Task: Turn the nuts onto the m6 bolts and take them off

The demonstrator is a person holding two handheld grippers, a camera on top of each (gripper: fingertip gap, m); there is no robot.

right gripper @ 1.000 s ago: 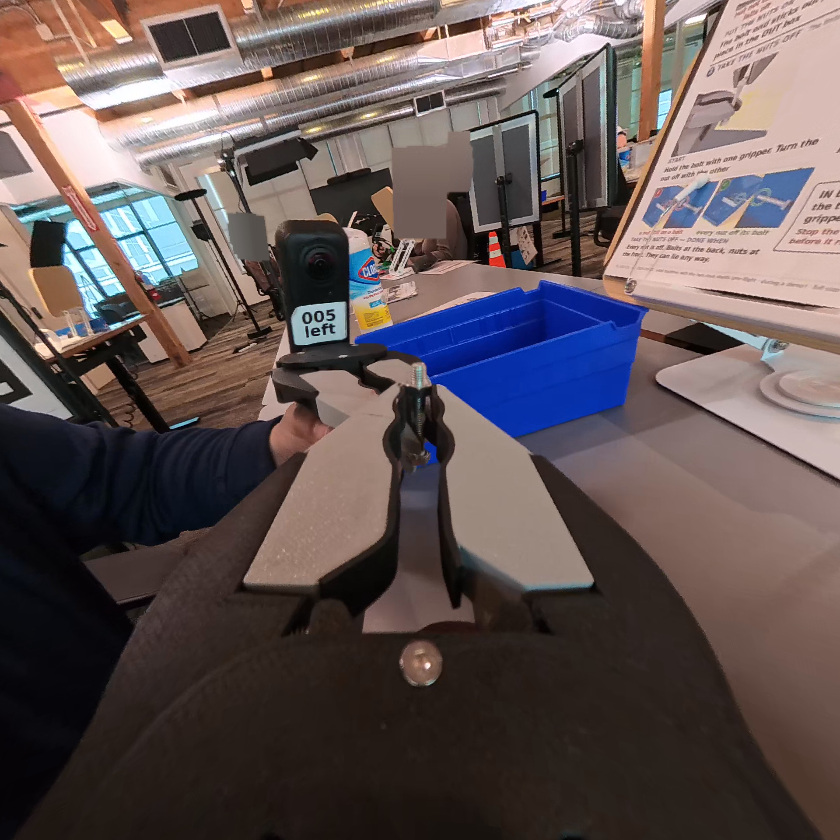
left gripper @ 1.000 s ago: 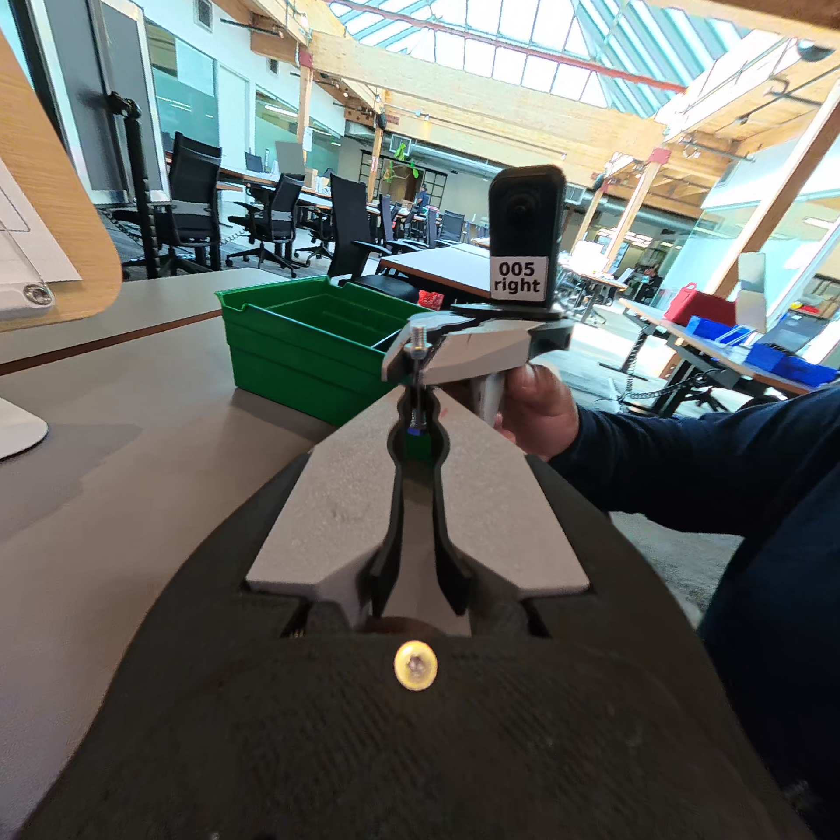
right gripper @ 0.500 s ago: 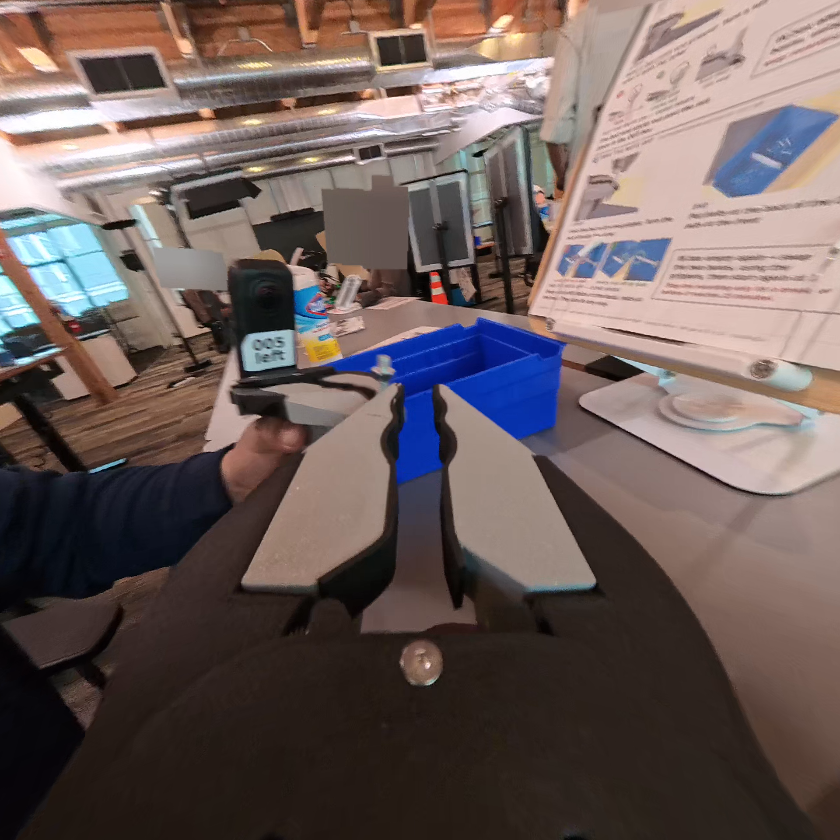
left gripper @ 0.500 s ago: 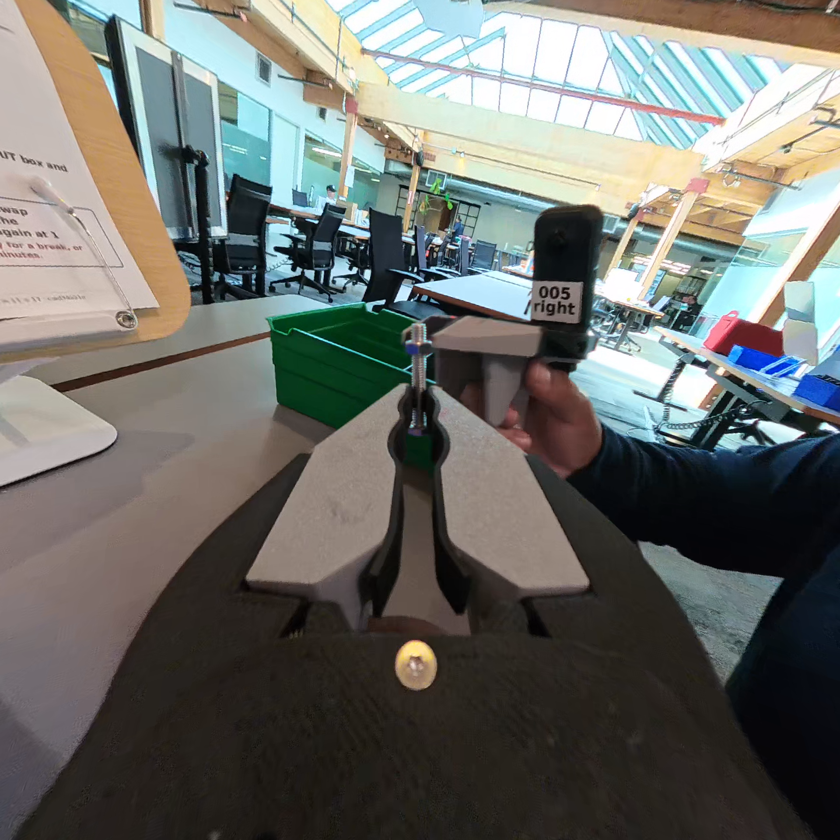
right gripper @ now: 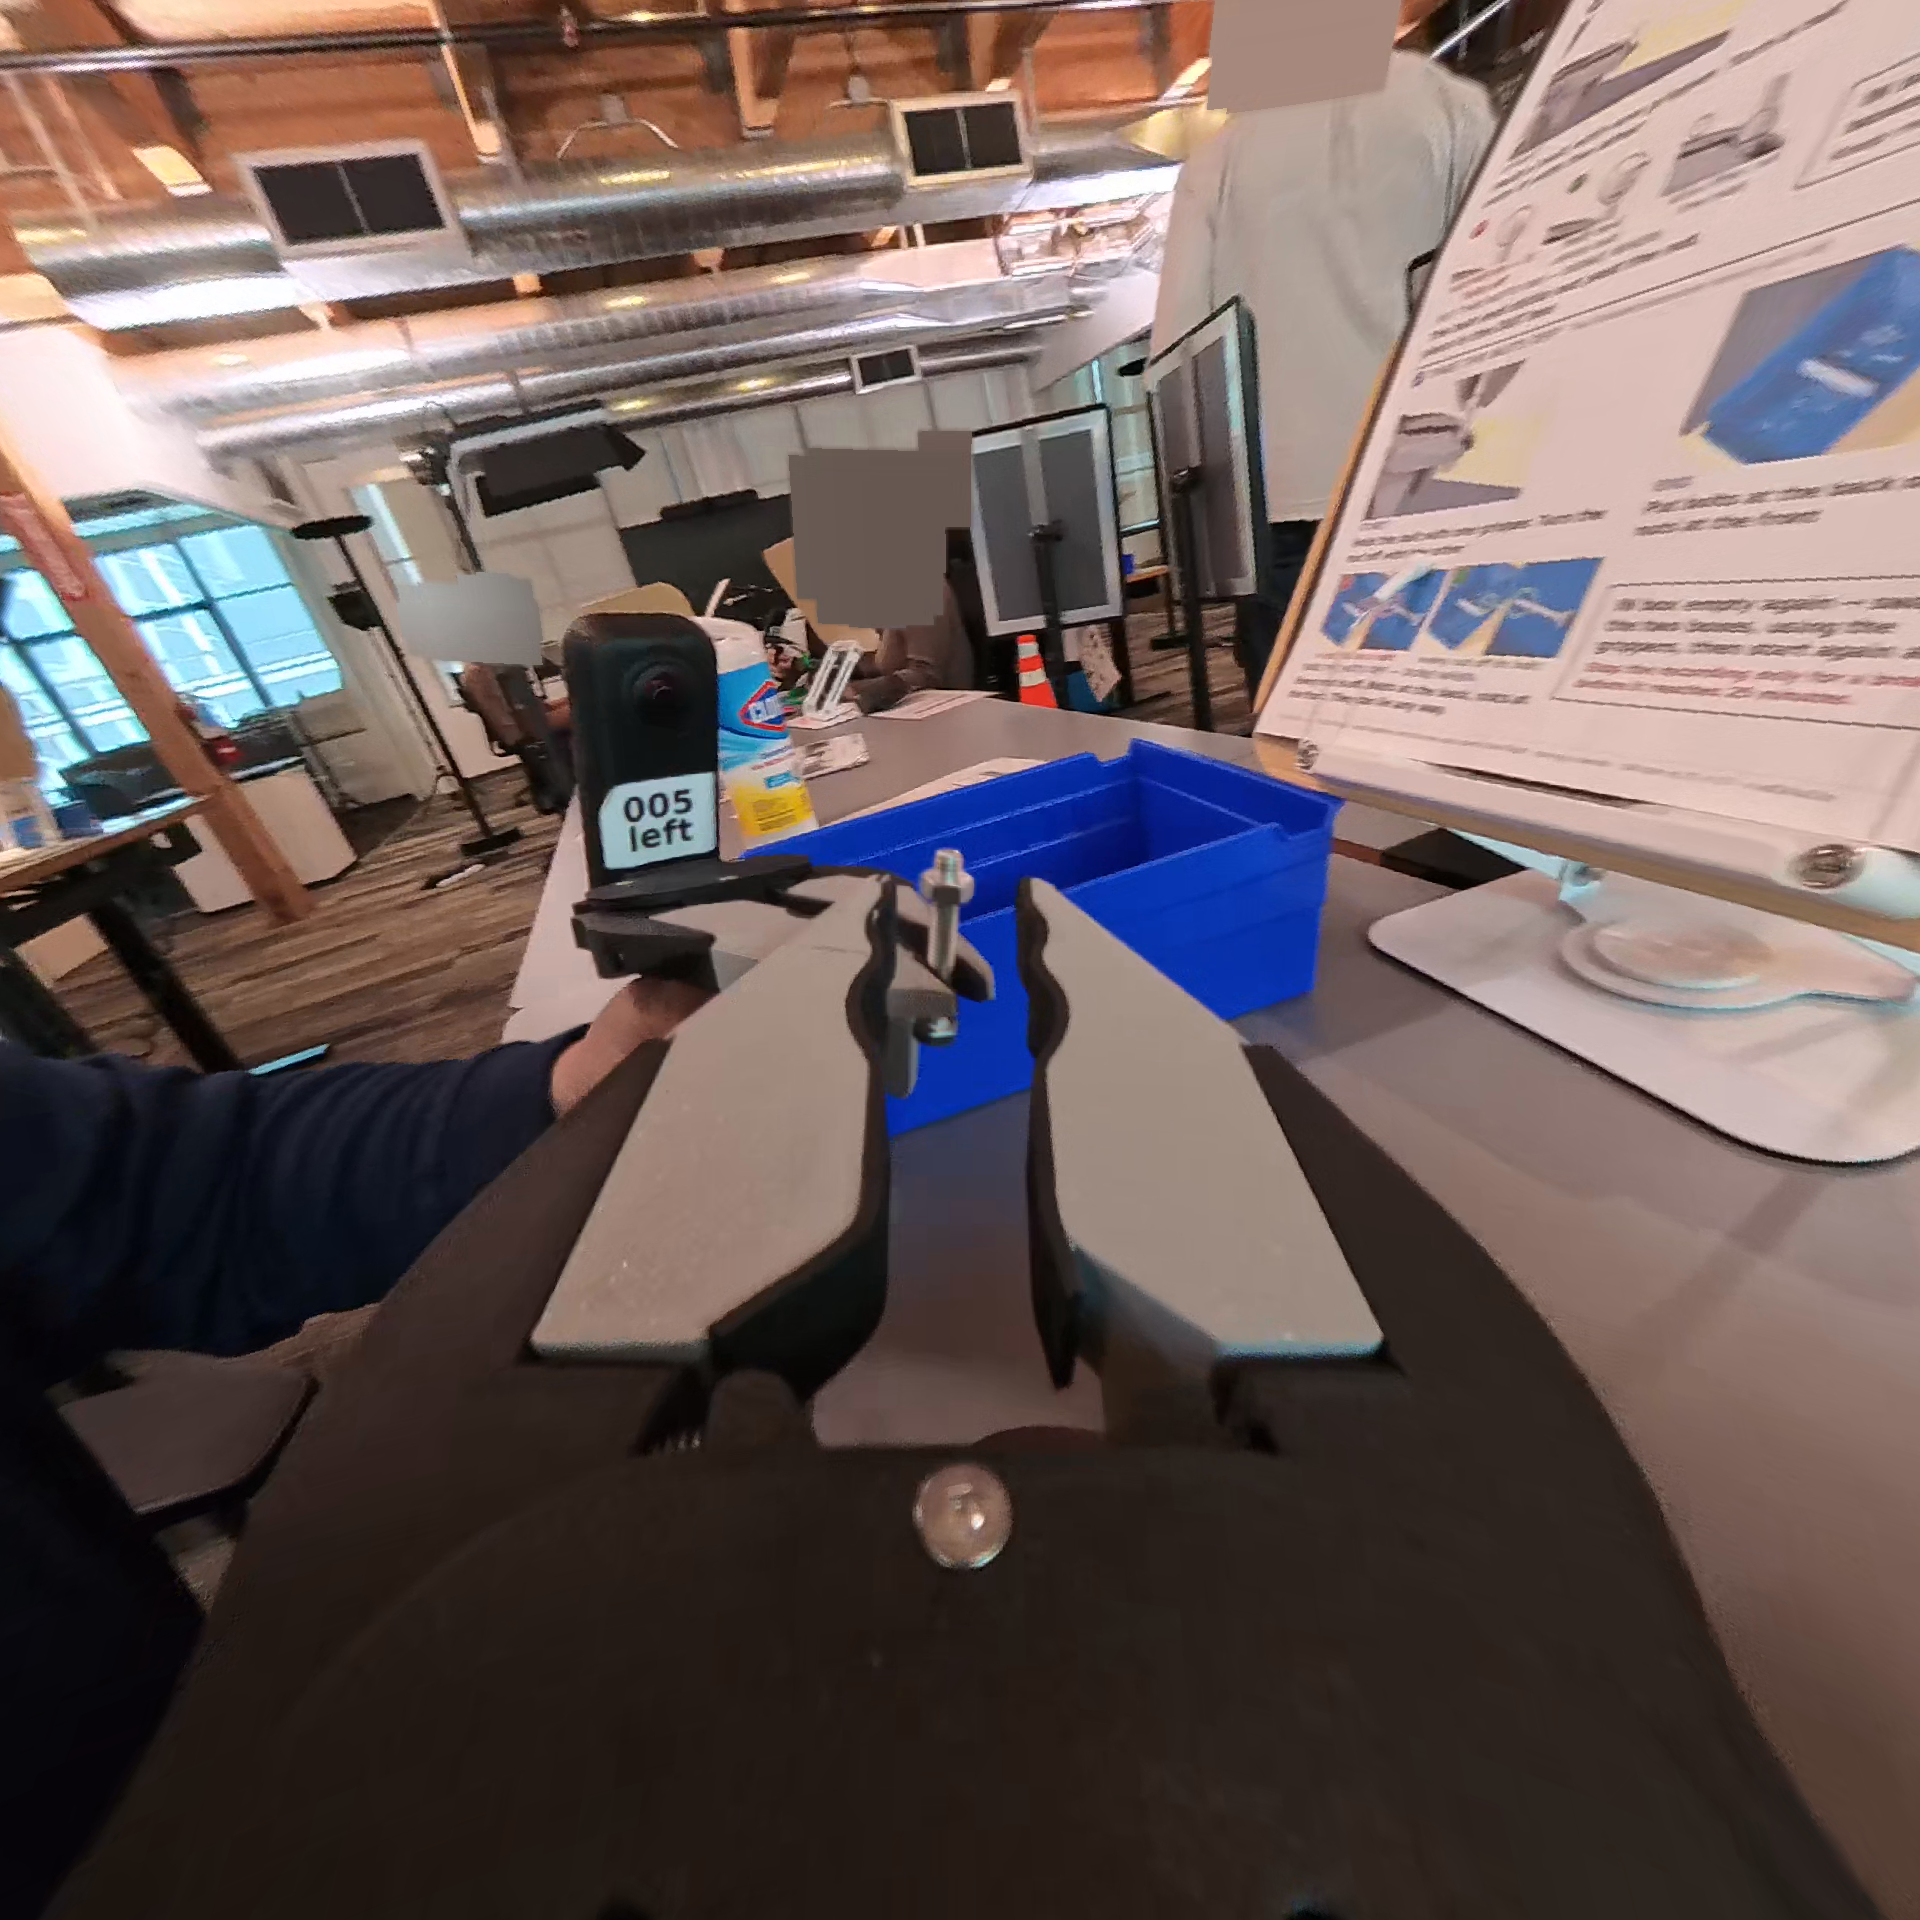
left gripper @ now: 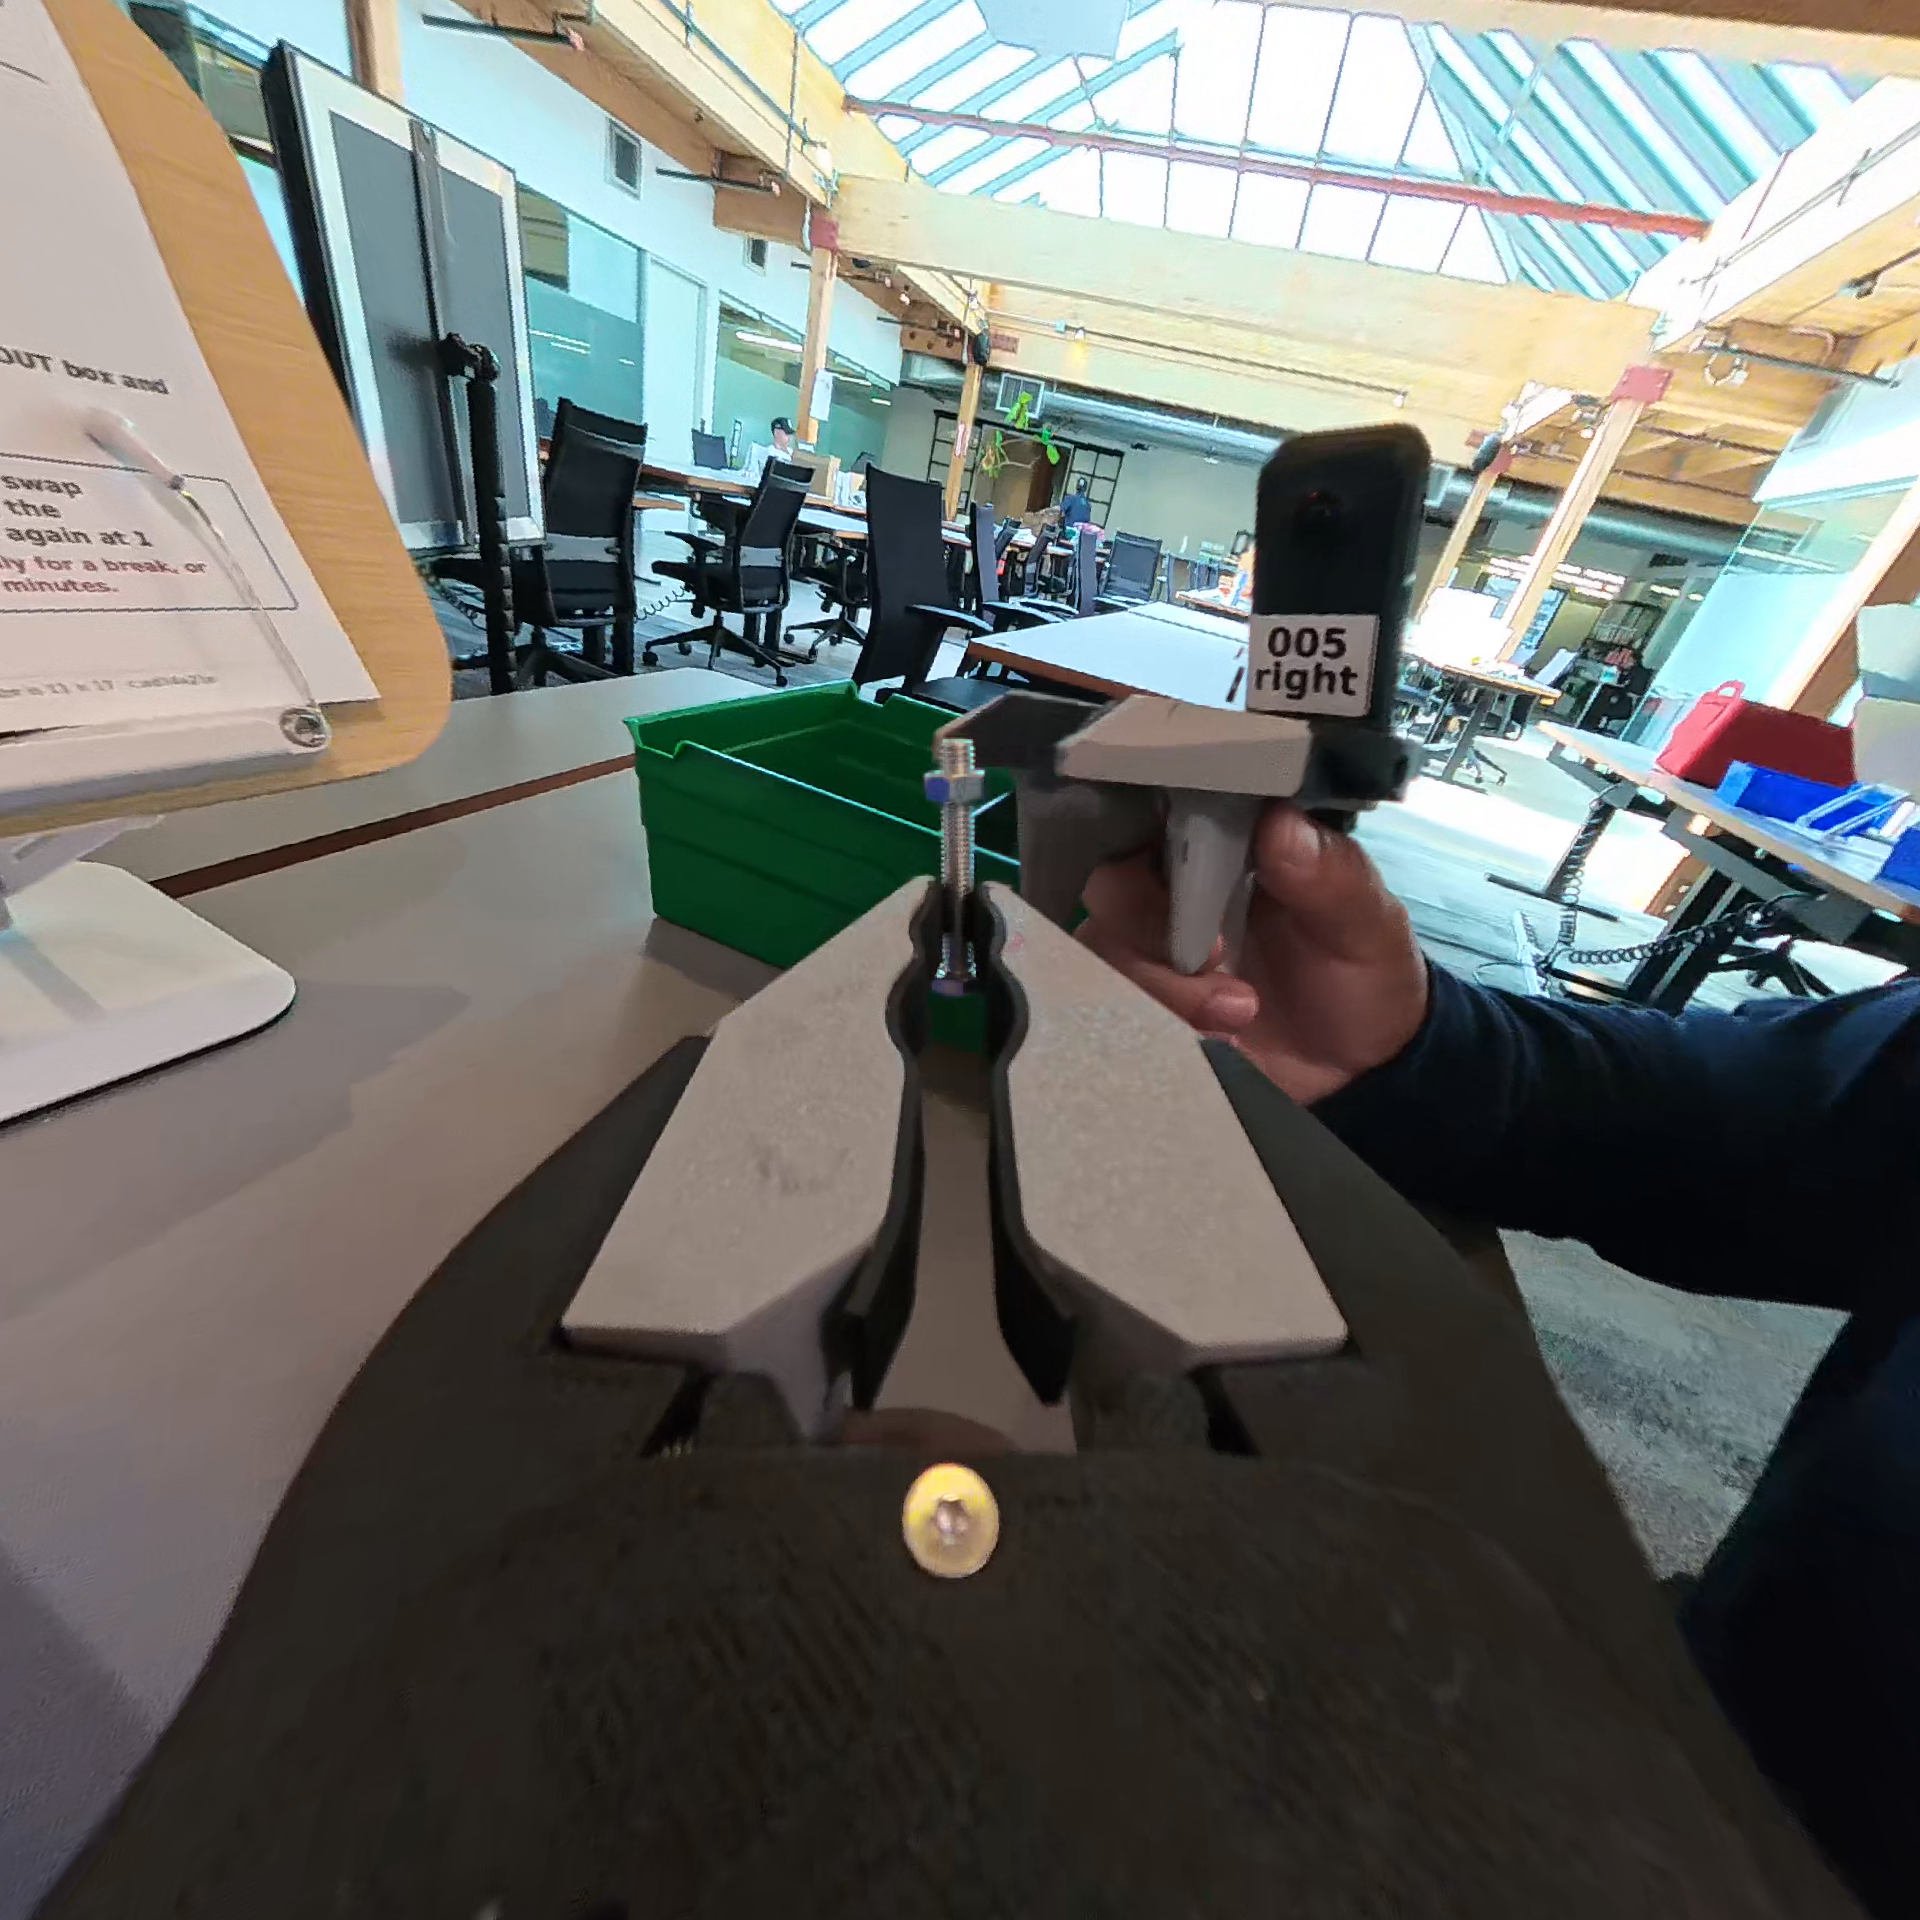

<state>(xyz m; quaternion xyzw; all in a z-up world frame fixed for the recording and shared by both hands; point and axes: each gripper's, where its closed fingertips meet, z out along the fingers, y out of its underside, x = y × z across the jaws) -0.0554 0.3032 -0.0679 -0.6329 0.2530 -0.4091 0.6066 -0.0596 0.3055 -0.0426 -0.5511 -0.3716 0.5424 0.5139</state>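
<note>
My left gripper (left gripper: 956, 920) is shut on a silver M6 bolt (left gripper: 956, 862) and holds it upright above the grey table (left gripper: 312, 1143). A nut (left gripper: 956, 787) sits on the thread near the bolt's top end. My right gripper (right gripper: 951, 920) is open and empty. In the right wrist view the bolt (right gripper: 943, 940) and its nut (right gripper: 948, 885) show just beyond and between the right fingers, not touched by them, with the left gripper (right gripper: 920, 1003) holding the bolt's lower end. In the left wrist view the right gripper (left gripper: 1023, 748) hangs open just right of the nut.
A green bin (left gripper: 790, 821) stands behind the bolt in the left wrist view. A blue bin (right gripper: 1195, 883) stands behind it in the right wrist view. An instruction board on a white stand (right gripper: 1662, 520) and a wipes canister (right gripper: 764, 748) are on the table. A person (right gripper: 1320, 260) stands behind the board. The tips of both grippers are at nearly the same place.
One second ago my right gripper was shut around the bolt's top. It has opened and drawn back a little. The left gripper still holds the bolt, with the nut near its top.
</note>
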